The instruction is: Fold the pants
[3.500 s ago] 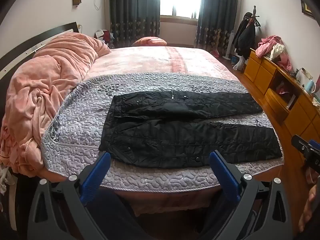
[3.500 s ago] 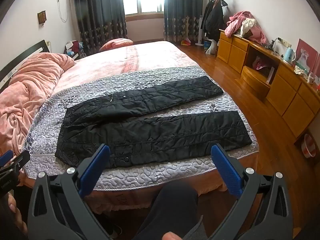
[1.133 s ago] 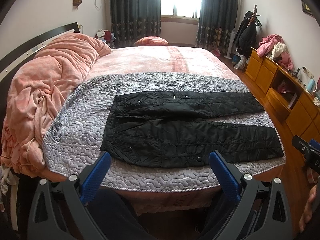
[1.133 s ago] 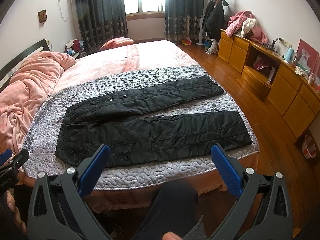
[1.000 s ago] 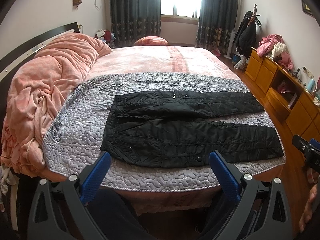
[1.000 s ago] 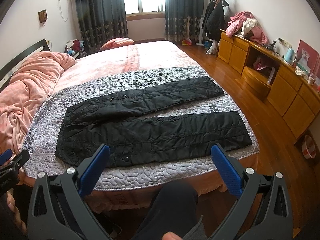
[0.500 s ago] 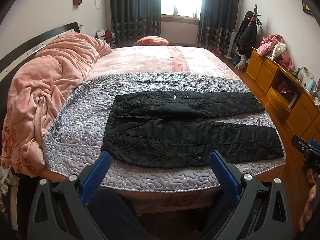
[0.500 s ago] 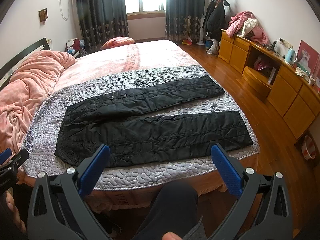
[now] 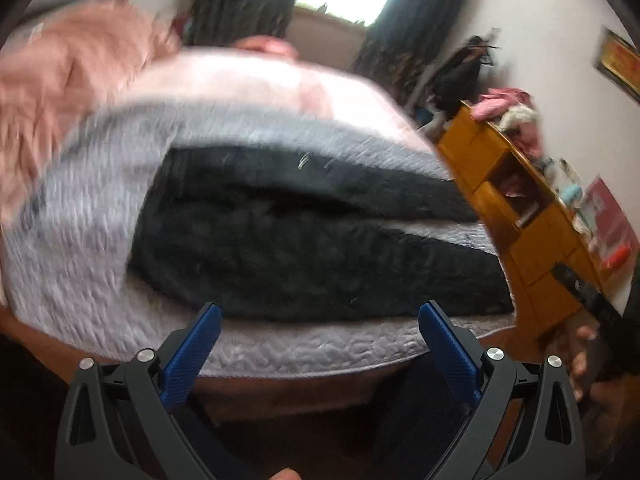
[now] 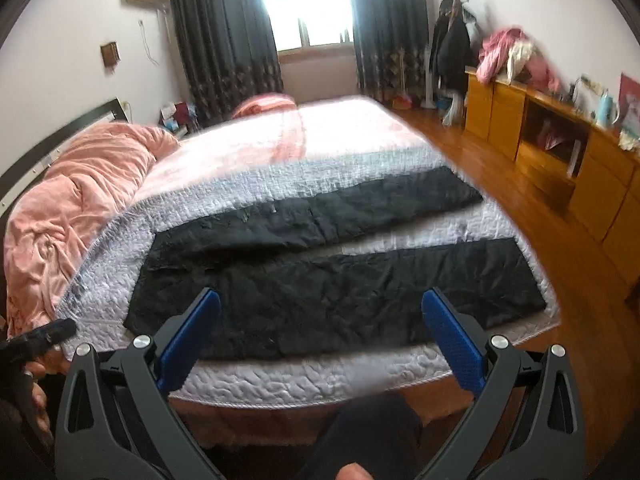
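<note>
one pair of black pants [image 10: 332, 280] lies flat on the grey quilt [image 10: 304, 380] near the bed's front edge, two legs spread apart, waist to the left. two grippers, left gripper [image 9: 320, 344] and right gripper [image 10: 320, 340], both spread wide and empty, short of the bed. pink blanket [image 10: 76, 200] at left, wooden cabinets [image 10: 568, 168] at right, one curtained window [image 10: 304, 0]. left view is blurred.

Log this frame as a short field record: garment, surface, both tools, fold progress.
garment: black pants, spread flat, legs apart
surface: grey quilt on the bed, pink blanket at the head end
left tool: open, empty, short of the near edge of the pants
right tool: open, empty, above the near leg
fold progress: none yet
image quality: left view blurred
</note>
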{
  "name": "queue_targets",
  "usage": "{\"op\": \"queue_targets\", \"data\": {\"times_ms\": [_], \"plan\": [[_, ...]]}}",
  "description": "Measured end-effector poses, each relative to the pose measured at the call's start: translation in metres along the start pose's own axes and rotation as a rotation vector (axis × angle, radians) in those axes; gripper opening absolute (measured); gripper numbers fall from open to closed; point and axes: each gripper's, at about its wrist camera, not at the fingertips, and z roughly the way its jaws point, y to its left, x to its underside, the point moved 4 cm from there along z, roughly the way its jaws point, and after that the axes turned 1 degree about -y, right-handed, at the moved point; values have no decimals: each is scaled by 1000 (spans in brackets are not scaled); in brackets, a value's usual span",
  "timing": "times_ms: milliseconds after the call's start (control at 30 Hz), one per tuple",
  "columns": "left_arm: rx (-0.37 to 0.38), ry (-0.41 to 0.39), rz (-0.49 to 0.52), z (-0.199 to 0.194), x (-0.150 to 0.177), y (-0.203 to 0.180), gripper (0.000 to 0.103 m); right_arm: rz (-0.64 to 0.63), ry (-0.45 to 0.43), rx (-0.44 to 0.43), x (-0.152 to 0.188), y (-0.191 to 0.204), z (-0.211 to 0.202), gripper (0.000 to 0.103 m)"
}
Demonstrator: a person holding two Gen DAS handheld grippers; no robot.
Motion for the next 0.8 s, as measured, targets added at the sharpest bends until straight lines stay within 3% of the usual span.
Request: {"op": "queue_targets", "data": {"times_ms": [100,167,233,333,400,433,500,633,700,800], "plan": [[-61,99,-65,47,4,64,98,96,153,-65,20,-31,50,100],[13,118,-192,67,2,109,98,109,210,-37,36,-48,71,100],[23,158,-322,91,1,154,99,115,213,-6,48,-61,79,100],[75,251,-445,124,4,187,99,122,197,-5,59,-68,84,100],[84,270,-439,137,1,198,99,141,205,-20,66,-74,91,100],[77,274,-440,145,-1,204,99,158,213,-30,69,-77,94,100],[-36,249,-461,155,-8,226,98,189,234,-36,74,-83,100,100],[-38,223,-590,176,-15,266,97,212,257,-40,78,-86,109,100],[-24,242,-608,191,-14,273,78,217,266,-41,80,-86,112,100],[0,272,-590,206,-11,268,74,235,283,-44,82,-90,117,100]]}}
